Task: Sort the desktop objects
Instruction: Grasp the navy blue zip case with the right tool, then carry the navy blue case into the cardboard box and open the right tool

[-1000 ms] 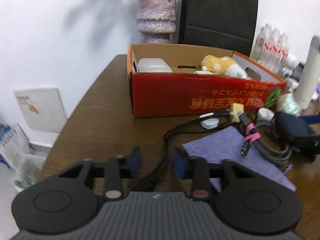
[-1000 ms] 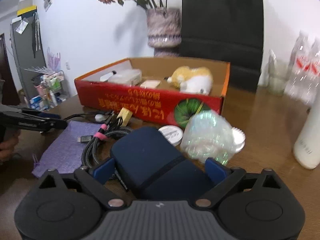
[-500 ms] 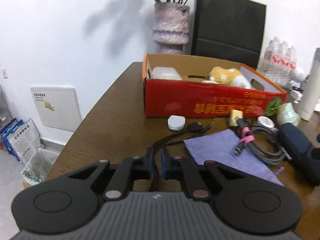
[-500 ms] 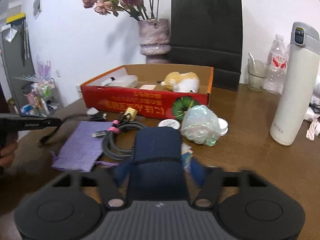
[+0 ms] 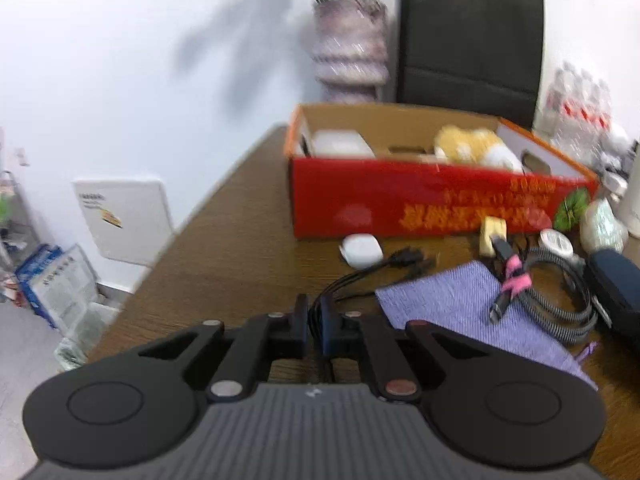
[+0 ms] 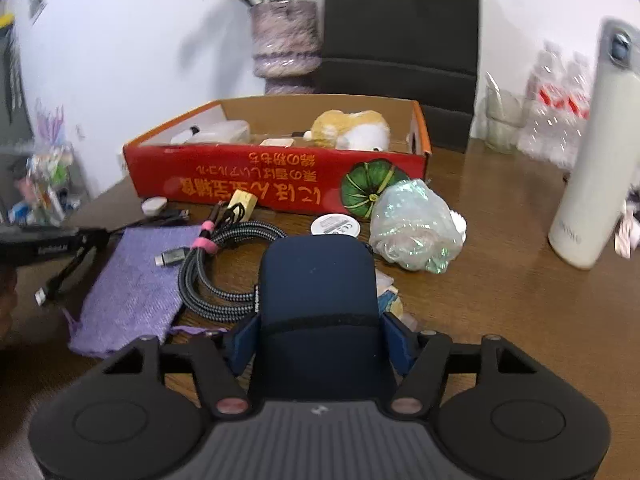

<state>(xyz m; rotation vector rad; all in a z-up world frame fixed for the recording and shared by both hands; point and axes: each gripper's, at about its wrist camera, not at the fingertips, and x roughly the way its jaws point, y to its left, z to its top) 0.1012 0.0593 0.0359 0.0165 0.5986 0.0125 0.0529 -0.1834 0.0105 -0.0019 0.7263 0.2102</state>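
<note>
Sorting is running partway — left gripper (image 5: pixel 315 322) is pinching the thin black cable (image 5: pixel 360 276), right gripper (image 6: pixel 318 338) is clamping the navy pouch (image 6: pixel 316 280), plush toy (image 6: pixel 352 130) lying in the far red box (image 6: pixel 280 180) — purple cloth (image 6: pixel 132 284) and braided cable (image 6: pixel 224 268) waiting near.

We see both views evenly lit by soft, bright indoor light. The vase (image 5: pixel 350 52) throws a grey shadow on the wall (image 5: pixel 140 60) toward 9 o'clock. Motion blur smears everything, strongest near 12 o'clock. Fisheye bending curves the edges, and the corners turn black.
</note>
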